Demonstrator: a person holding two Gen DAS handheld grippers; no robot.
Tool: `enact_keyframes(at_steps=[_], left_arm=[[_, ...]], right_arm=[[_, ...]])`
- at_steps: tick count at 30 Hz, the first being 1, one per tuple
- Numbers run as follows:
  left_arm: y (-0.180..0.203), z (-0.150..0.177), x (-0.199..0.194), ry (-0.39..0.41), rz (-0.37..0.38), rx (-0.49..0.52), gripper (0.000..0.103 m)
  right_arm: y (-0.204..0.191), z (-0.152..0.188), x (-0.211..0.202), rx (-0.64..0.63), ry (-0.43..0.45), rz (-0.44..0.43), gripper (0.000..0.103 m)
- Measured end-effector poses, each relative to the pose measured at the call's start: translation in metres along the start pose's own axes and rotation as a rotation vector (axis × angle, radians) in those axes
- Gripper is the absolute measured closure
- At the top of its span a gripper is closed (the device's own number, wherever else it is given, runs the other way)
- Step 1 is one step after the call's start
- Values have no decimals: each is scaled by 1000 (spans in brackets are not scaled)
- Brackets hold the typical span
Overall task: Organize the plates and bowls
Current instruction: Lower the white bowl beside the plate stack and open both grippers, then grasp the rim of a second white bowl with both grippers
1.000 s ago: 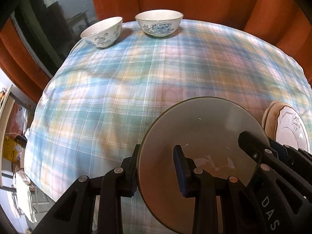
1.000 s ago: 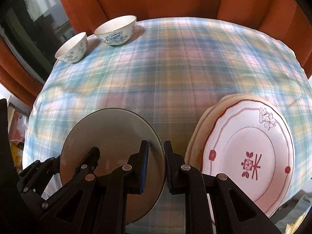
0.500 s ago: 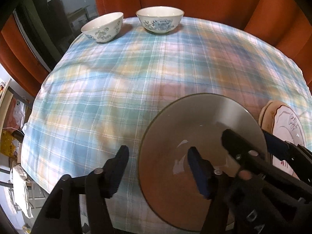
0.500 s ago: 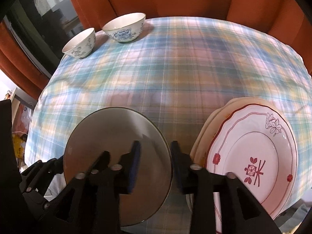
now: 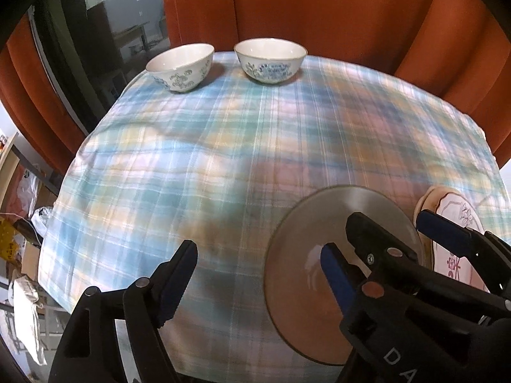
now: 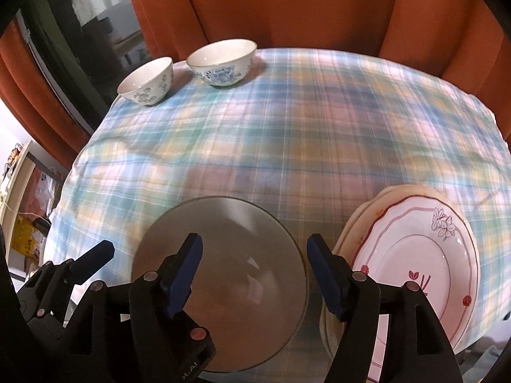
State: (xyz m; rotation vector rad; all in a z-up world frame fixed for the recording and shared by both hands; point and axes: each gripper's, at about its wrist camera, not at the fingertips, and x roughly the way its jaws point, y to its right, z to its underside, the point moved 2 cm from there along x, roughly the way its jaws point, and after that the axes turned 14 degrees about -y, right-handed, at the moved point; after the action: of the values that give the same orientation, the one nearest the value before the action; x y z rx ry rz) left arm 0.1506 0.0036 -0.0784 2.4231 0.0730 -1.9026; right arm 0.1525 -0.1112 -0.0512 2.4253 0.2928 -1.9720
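Under both tools: glass plate (image 6: 223,274) flat on worktop (image 6: 287,127).
L tool (image 5: 255,265): jaws just opening, wide, empty.
R tool (image 6: 254,257): same, astride plate's right rim, pads off it.

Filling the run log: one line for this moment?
grey plate on tablecloth | left gripper open | right gripper open | jaws just opened

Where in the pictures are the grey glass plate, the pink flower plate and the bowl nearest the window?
grey glass plate (image 6: 223,239): right wrist view, bare far part of its face.
pink flower plate (image 6: 415,261): right wrist view, centre well.
bowl nearest the window (image 5: 180,70): left wrist view, outer wall with blue flowers.
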Motion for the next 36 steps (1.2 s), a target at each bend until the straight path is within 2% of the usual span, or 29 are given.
enact_keyframes(at_steps=[10,24,31,36], left_arm=[[-42,-16,-6,33,36,40,22],[-127,-44,-1,25,50,119,24],[-161,-72,1,36,56,156,27],[-169,-95,-5,58,73,164,28]], right_arm=[[-36,-11,-10,26,53,56,30],[-116,-33,2,119,50,103,30],[-157,-53,12,162,56,122,30],[-173,-72,10,195,73,148,30]])
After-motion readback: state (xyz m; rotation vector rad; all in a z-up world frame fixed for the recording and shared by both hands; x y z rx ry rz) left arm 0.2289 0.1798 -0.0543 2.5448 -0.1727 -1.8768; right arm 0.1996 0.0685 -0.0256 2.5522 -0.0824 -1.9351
